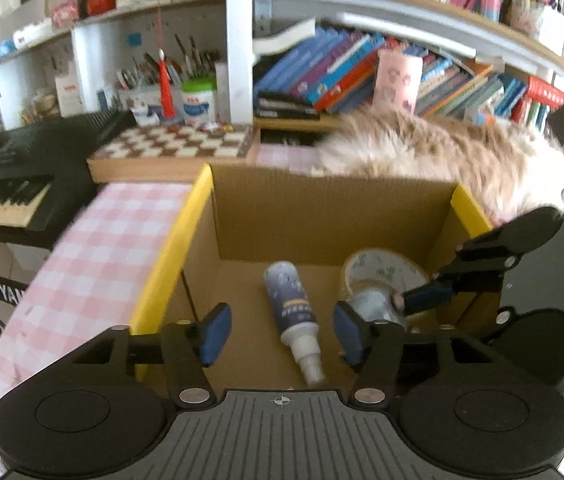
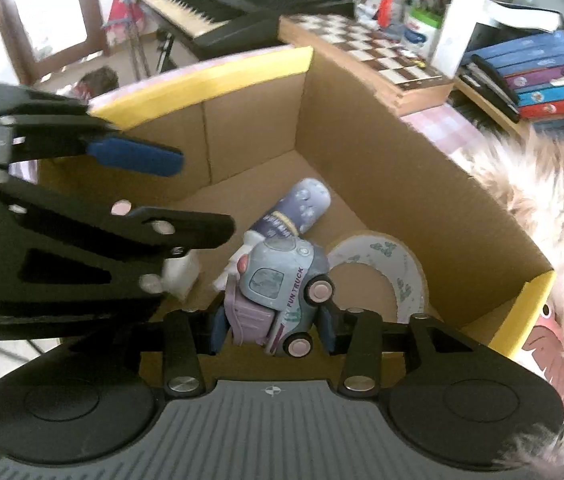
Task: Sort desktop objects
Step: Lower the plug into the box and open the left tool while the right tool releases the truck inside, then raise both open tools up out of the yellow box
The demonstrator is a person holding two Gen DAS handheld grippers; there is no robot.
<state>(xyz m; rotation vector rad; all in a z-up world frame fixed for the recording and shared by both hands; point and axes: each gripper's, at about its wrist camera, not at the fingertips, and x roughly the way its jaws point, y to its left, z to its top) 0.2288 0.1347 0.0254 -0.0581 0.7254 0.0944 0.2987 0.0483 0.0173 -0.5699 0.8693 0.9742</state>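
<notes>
An open cardboard box [image 1: 322, 208] with yellow-taped rims holds a purple spray bottle [image 1: 294, 300] lying on its side and a roll of patterned tape [image 1: 386, 268]. My left gripper [image 1: 282, 334] hangs open above the bottle and touches nothing. In the right wrist view it reaches in from the left as the left gripper [image 2: 202, 196]. My right gripper [image 2: 274, 332] is shut on a grey-purple toy truck [image 2: 278, 292], tilted low inside the box [image 2: 362, 152], beside the bottle [image 2: 302, 208] and the tape roll [image 2: 402, 268]. The left wrist view shows the truck [image 1: 372, 304] at the right gripper's [image 1: 406, 302] blue tip.
A long-haired furry animal [image 1: 442, 152] lies along the box's far right rim. The box stands on a pink checked cloth [image 1: 94, 256]. A chessboard [image 1: 174, 144] lies behind it, a keyboard [image 1: 2, 184] stands to the left, and books [image 1: 342, 72] fill the shelves behind.
</notes>
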